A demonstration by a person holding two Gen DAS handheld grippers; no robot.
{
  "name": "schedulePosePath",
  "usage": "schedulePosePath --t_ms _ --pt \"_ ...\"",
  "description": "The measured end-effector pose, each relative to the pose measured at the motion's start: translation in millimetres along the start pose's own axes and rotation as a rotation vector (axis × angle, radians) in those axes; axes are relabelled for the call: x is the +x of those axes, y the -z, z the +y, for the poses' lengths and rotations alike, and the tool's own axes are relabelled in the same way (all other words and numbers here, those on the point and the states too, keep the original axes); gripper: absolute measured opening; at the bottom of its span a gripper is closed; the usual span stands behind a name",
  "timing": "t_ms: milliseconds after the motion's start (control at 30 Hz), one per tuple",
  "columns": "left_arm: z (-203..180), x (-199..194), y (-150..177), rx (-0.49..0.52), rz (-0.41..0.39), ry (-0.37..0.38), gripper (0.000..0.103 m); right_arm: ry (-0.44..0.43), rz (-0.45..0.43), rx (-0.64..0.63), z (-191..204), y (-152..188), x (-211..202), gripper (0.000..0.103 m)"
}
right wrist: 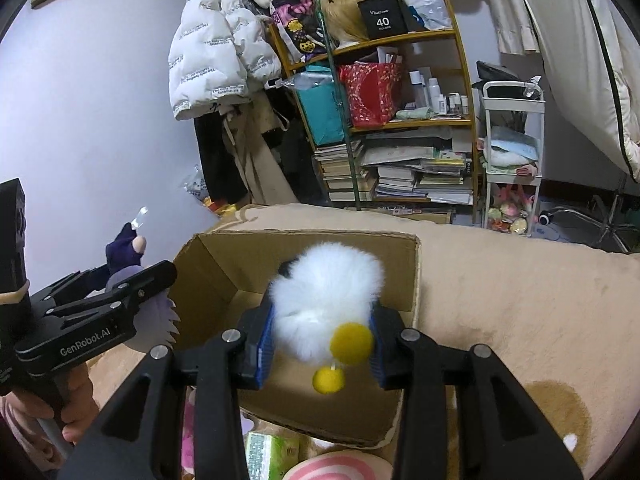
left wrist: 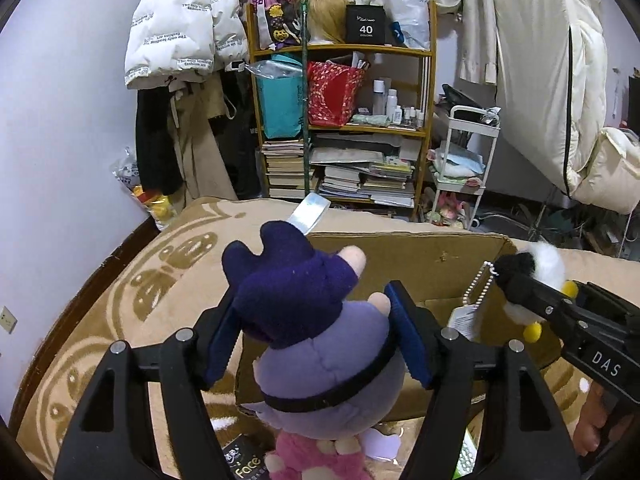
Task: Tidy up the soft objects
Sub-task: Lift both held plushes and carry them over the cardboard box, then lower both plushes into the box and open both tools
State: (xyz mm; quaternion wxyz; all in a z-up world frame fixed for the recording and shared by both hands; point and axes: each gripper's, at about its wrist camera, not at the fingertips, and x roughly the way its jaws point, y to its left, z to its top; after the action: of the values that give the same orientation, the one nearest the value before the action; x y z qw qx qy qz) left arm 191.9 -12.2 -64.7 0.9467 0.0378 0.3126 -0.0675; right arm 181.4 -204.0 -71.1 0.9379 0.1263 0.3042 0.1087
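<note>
Down in the lower middle of the left wrist view, the left gripper has its blue pads pressed against both sides of a purple plush doll, so the jaws are pinching it around the round lilac head. The doll's dark navy hat pokes up past the fingertips toward frame center. It's held over the near left edge of an open cardboard box sitting on a tan blanket.

Over at the right edge of that view, the right gripper comes in sideways. From its own camera the right gripper is clamped on a fluffy white pom-pom toy, squeezed between the two pads in the center of the frame, with little yellow balls hanging at its near end. A bead chain and tag dangle off it. That toy sits right above the box's open top. More soft stuff, including a pink plush, lies at the bottom of the frame beside the box.
</note>
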Motion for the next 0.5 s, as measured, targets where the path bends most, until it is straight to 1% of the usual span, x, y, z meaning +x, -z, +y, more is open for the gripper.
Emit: schedulePosePath --t_ms 133,300,333,400,500 --pt "-1 -3 0 -0.003 -0.022 0.015 0.074 -0.009 0.000 0.006 1 1 1 0.042" --pt "-4 -5 1 0.013 -0.019 0.008 0.080 -0.015 0.003 0.009 2 2 0 0.044" --pt "-4 -5 2 0.012 -0.017 0.008 0.080 -0.013 0.000 0.003 3 2 -1 0.049" --pt "-5 -8 2 0.014 -0.014 0.010 0.087 -0.006 -0.010 -0.007 4 3 -3 0.059" --pt "-6 -15 3 0.030 -0.021 -0.009 0.089 -0.002 -0.023 -0.023 9 3 -10 0.063"
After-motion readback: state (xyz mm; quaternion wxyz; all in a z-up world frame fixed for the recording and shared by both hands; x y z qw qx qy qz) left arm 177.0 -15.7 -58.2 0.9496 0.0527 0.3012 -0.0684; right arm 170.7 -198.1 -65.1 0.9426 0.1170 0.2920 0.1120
